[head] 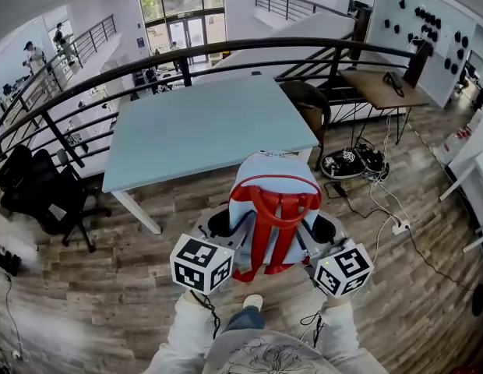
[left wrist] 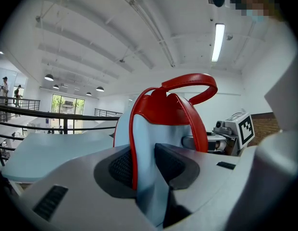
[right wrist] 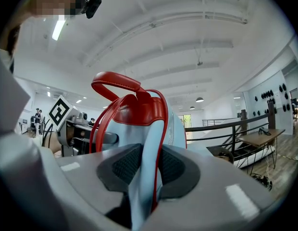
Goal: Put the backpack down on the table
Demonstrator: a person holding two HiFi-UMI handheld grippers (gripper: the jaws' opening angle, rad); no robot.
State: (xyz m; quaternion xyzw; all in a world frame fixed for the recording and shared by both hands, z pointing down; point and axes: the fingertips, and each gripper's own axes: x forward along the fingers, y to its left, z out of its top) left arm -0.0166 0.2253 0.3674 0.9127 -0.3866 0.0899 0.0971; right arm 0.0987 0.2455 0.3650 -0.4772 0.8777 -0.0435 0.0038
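A light-blue backpack [head: 273,185] with red straps and a red top handle hangs upright in the air, over the wooden floor just in front of the near edge of the pale blue table [head: 195,123]. My left gripper [head: 222,228] is shut on the backpack's left side, its dark pads pinching a fold of blue fabric and red trim [left wrist: 139,165]. My right gripper [head: 323,232] is shut on the right side in the same way [right wrist: 144,165]. In both gripper views the backpack [left wrist: 161,124] [right wrist: 139,114] rises straight ahead of the jaws.
A black railing [head: 226,53] runs behind the table. A black office chair [head: 47,193] stands at the left, a brown chair [head: 308,104] at the table's right end. Black gear [head: 350,162] and cables with a power strip [head: 393,226] lie on the floor to the right.
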